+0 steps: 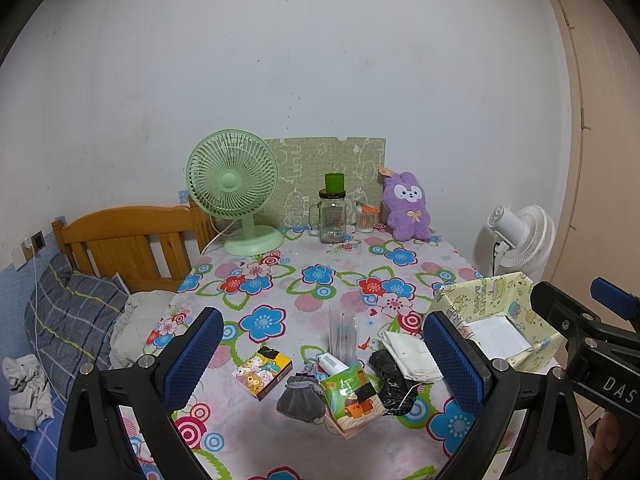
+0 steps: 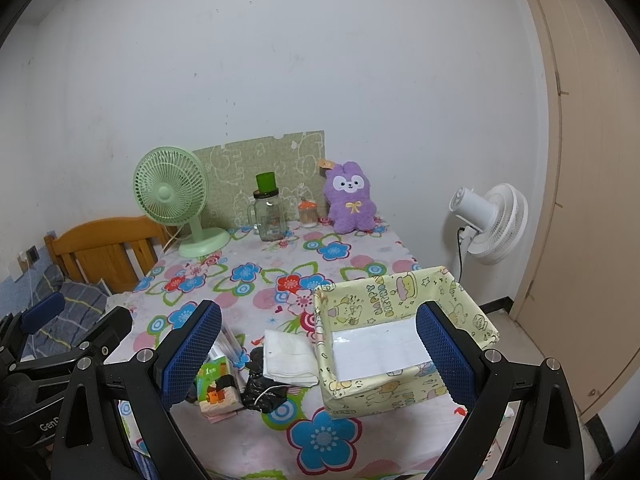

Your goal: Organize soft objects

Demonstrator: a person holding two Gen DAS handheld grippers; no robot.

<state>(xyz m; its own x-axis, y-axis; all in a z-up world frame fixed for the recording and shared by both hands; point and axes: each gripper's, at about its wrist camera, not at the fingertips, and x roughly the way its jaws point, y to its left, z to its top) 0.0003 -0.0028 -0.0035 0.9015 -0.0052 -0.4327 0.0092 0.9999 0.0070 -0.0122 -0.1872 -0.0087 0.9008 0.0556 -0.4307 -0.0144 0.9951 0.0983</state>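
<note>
- Two grippers hover above the near edge of a flower-print table (image 1: 320, 280); both are spread wide with nothing between the blue pads.
- Left gripper (image 1: 324, 360): released. Between and just ahead of its fingers lies a cluster of small items.
- Cluster, from its left finger to its right: cartoon card box (image 1: 262, 372), grey pouch (image 1: 300, 400), green tissue pack (image 1: 352, 398), black crumpled bag (image 1: 390, 380), folded white cloth (image 1: 412, 356). Pouch touches tissue pack; bag lies partly under the cloth.
- Clear pen sleeve (image 1: 343, 332) stands just beyond the tissue pack.
- Right gripper (image 2: 320, 360): released, empty. Yellow cartoon-print box (image 2: 400, 396) sits between its fingers, open top, white liner visible inside.
- White cloth lies just beside the box's left wall, bag touching its near edge.
- Far ahead of both tools, against the wall: purple plush rabbit (image 2: 351, 200), upright, beside a glass jar (image 2: 270, 216) and a green desk fan (image 2: 172, 200).
</note>
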